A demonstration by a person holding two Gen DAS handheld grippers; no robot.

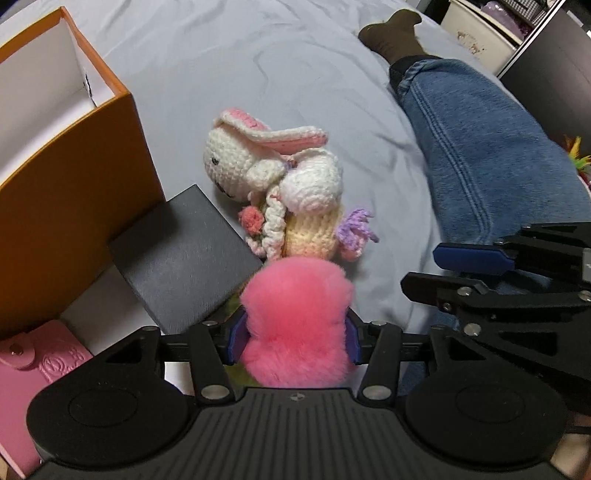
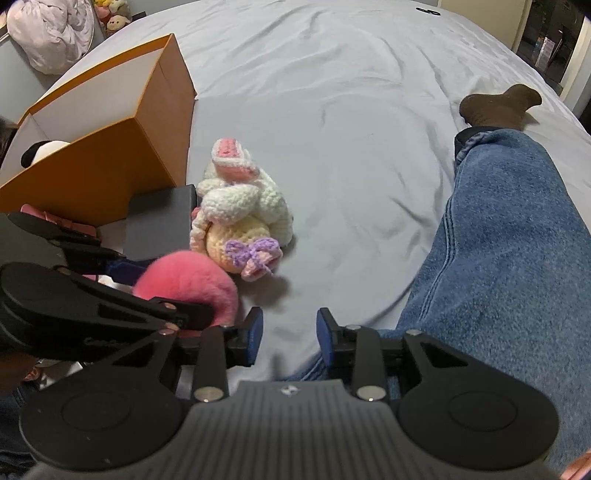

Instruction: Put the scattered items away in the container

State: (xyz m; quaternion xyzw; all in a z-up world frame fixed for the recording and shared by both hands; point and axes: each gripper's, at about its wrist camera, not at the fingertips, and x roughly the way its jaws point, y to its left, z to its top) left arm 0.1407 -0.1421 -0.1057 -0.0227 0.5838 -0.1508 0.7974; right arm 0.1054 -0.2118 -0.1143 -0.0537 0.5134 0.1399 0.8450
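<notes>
My left gripper [image 1: 295, 338] has the pink fluffy pompom [image 1: 297, 321] between its blue pads [image 1: 236, 339]. The fur bulges out over both of them, so I can't see the contact itself, but the jaws sit close against its sides and I read it as held. The pompom blocks whatever lies directly under the gripper; a sliver of yellow-green shows at its lower left edge and I can't tell what that is.

My right gripper [image 2: 290, 334] stands partly spread, with bare grey bedsheet [image 2: 332, 110] between the pads and nothing in them.

The orange box [image 1: 74, 206], white inside, stands to the left on the bed. From the left wrist view its interior is cut off by the frame; from the right wrist view a black-and-white plush [image 2: 46, 149] peeks over its near wall, mostly hidden. A dark grey flat box [image 1: 184, 258] lies against its near corner, and a pink embossed pouch [image 1: 44, 362] with a snap flap sits nearer still, partly under the gripper body — the raised pattern on it is too soft to read. There is a small dark mark on the orange box's inner wall, not legible either.

Just beyond the pompom lies a crocheted bunny [image 1: 269, 173], white with pink ears, tangled with a cream piece and a purple bow [image 1: 356, 229]. To the right a person's leg [image 1: 480, 155] in blue jeans stretches across the sheet, ending in a brown sock [image 1: 391, 33].
</notes>
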